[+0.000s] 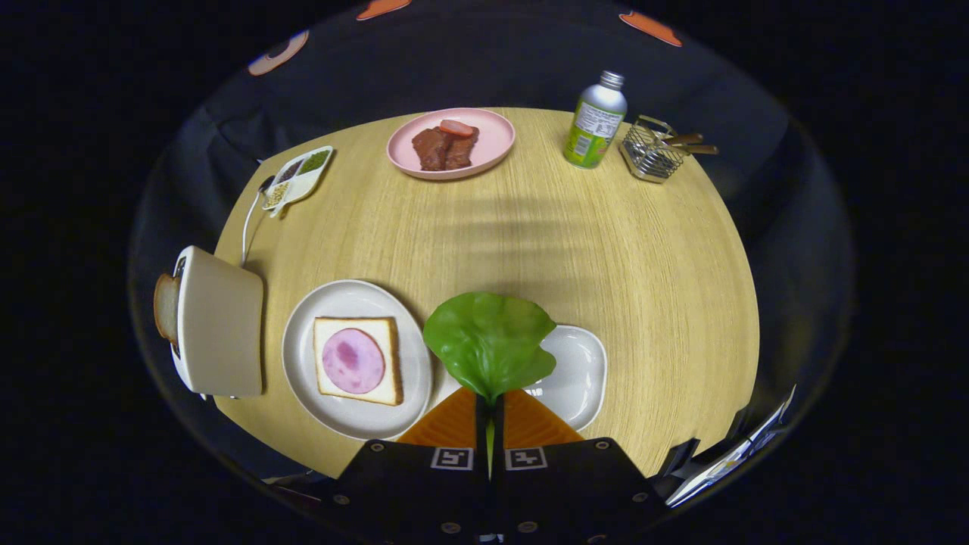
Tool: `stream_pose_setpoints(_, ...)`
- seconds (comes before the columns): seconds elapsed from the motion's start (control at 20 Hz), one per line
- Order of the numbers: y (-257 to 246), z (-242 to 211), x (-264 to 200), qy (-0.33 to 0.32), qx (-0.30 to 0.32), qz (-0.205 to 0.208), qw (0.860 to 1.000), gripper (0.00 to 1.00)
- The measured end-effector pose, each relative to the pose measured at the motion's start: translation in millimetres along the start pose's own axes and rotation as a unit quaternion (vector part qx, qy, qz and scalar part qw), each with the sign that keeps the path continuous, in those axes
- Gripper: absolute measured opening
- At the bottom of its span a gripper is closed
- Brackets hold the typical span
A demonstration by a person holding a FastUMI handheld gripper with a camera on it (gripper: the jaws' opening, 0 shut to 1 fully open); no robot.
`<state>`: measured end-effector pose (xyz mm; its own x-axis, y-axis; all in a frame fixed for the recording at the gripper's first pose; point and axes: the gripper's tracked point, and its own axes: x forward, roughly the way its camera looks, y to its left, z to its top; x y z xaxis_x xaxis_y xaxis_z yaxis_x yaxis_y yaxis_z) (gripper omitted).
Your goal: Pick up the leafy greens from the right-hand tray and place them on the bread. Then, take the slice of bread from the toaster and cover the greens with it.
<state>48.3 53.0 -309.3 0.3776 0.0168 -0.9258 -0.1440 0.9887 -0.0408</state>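
Between the fingers, nearest the lens: gripper (489,412) closed on stem of the leafy greens (489,342), both fingers pressing it, leaf fanning out just ahead of the tips. Leaf is lifted, hanging over left end of the white oval tray (581,375), partly hiding it.

Just left of leaf: round white plate (299,356) w/ a bread slice (387,356) lying flat, round pink ham slice (353,360) on top of it. Greens near plate's right rim, not over the bread.

Further left, at table edge: pale toaster (219,325), a second bread slice (165,306) sticking out of its slot on the far-left side. White cord (247,223) runs from toaster toward the far side.

Wooden table (606,250), light grain, round-looking; mid area carries soft shadow bands.

Far side, L to R: small divided dish (297,179) w/ seeds/greenish bits in compartments; pink plate (496,140) holding brown meat pieces (443,147) and a reddish slice on top; metal bottle (595,121) w/ green label, upright; wire basket (649,151) just right of bottle, wooden handles poking out.

Dark cloth wall beyond the table.
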Motion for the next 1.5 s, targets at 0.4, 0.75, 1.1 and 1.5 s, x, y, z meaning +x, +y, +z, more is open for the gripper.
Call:
stream_pose_setpoints(0.4,92,8,5,-0.004,-0.044,0.046,0.998,0.02)
stream_pose_setpoints(0.75,139,6,40,0.016,-0.058,0.071,0.996,0.03)
stream_pose_setpoints(1.1,141,-6,62,0.036,-0.057,0.070,0.995,0.10)
stream_pose_setpoints(1.5,128,-6,59,0.028,-0.050,0.034,0.998,0.67)
